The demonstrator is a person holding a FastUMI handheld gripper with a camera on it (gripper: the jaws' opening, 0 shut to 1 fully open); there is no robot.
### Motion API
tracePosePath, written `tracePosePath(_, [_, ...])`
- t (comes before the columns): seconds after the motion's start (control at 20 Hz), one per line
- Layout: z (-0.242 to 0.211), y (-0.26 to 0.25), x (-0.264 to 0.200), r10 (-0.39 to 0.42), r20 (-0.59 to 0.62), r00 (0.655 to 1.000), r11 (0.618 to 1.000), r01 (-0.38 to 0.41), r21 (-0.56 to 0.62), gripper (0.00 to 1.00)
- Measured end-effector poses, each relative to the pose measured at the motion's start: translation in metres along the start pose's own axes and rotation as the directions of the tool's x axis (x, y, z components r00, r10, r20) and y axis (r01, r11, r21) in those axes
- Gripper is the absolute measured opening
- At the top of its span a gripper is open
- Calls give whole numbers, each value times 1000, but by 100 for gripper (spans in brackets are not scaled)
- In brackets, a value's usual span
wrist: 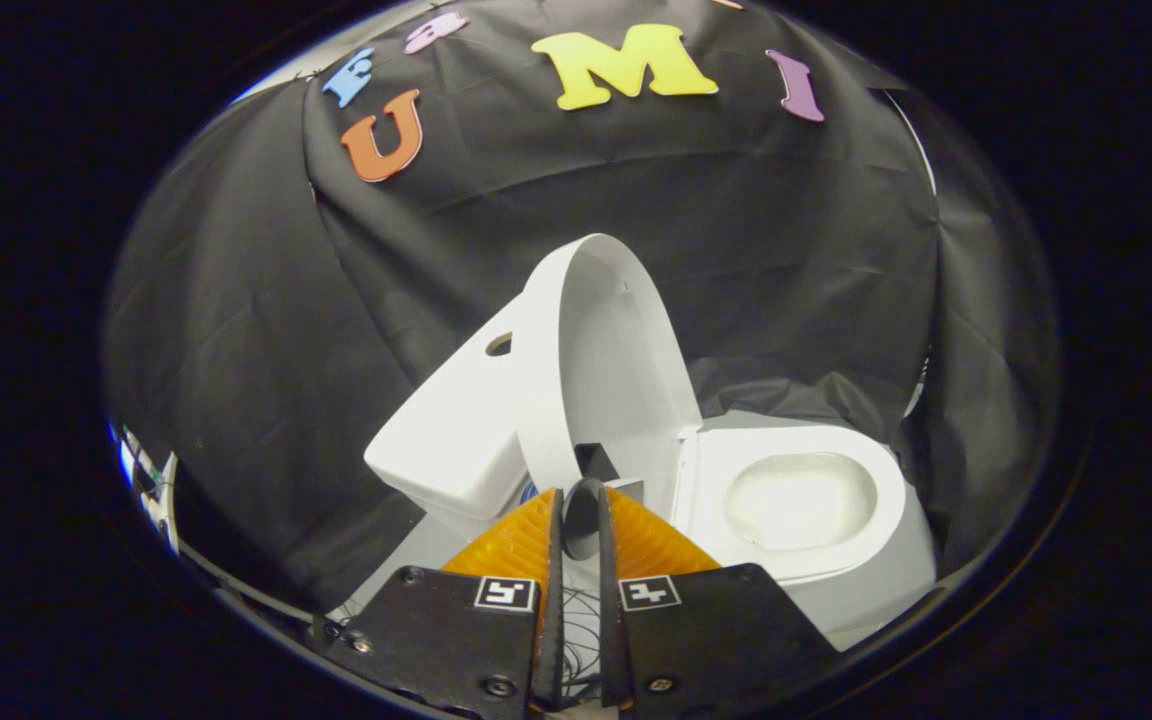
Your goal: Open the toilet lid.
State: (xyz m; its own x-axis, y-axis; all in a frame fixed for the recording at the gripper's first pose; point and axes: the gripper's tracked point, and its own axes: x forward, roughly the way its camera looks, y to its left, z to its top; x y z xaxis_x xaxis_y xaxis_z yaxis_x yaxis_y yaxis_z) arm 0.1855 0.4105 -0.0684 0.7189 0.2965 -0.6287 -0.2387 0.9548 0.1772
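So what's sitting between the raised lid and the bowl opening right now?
In the gripper view, just the white seat rim lies between the upright lid and the bowl opening. The gripper, jaws nearly closed, holds nothing.

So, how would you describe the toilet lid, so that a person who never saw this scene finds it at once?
Find the white toilet against the black cloth wall. The toilet lid is the thin oval panel raised upright between the boxy tank and the open bowl, just beyond the gripper, whose fingers stand nearly closed on nothing. Unlike its neighbours, it is flat and stands on edge.
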Motion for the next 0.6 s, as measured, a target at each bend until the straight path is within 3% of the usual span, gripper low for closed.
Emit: tracePosePath(0.6, [1,-1,-7,6,22,1000,997,-4,-74,19])
